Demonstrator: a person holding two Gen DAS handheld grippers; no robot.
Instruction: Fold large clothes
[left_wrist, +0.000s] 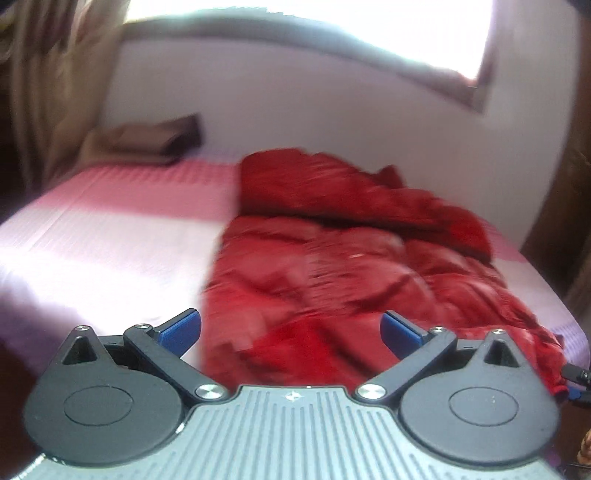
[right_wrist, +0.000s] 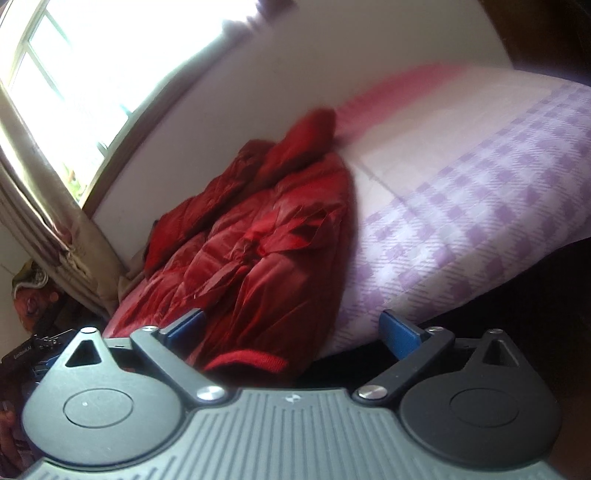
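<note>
Lilac-checked bedding fills the foreground, where both the left gripper and right gripper gape wide, holding nothing. Ahead lies the red puffer jacket — rumpled; beyond, brown pillows, curtain, window. No writing legible.

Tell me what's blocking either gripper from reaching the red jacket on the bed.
Nothing visible. The red jacket lies directly ahead of the open left gripper and right gripper on the bed, with no object between.

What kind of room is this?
Most likely a bedroom: a bed with a purple checked sheet, a curtained window, and a red puffy jacket lying on the bed.
</note>
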